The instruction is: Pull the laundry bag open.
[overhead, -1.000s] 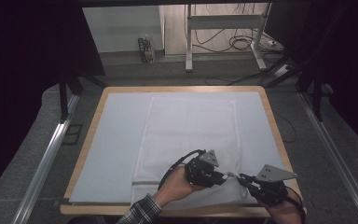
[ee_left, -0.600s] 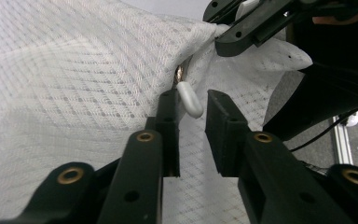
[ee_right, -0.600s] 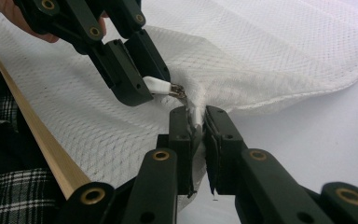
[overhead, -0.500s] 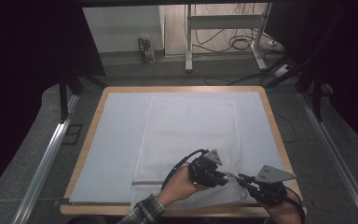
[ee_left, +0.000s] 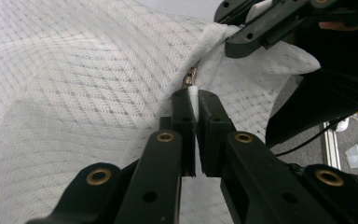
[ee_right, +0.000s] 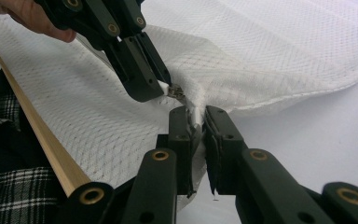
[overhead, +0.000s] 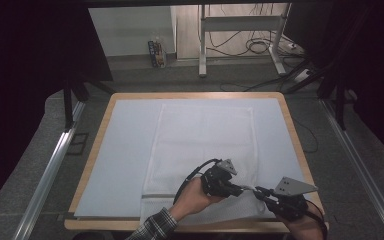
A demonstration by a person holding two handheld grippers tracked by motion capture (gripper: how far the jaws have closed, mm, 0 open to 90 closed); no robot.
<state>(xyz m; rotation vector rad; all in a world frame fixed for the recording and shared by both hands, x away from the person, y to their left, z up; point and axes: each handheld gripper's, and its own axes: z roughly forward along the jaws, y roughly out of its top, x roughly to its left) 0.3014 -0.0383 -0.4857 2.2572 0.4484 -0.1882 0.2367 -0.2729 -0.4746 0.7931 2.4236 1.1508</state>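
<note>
A white mesh bag [overhead: 205,135] lies flat on the pale mat, its near right corner lifted between both grippers. My left gripper [ee_left: 196,100] is shut on the white zipper pull [ee_left: 193,91], just behind the metal slider [ee_left: 189,77]; its jaws have just been closing on that pull. In the high view the left gripper [overhead: 242,190] points right, tip to tip with the right gripper [overhead: 257,191]. My right gripper [ee_right: 198,116] is shut on a bunched fold of mesh beside the slider [ee_right: 176,90]. Opposite it, the left gripper [ee_right: 161,91] comes in from the upper left.
The mat [overhead: 125,150] covers a wooden table whose near edge [ee_right: 42,140] runs just under the bag's corner. A plaid sleeve [overhead: 155,225] and hand [overhead: 192,197] come in at the bottom. A desk frame and cables [overhead: 240,45] stand beyond the table.
</note>
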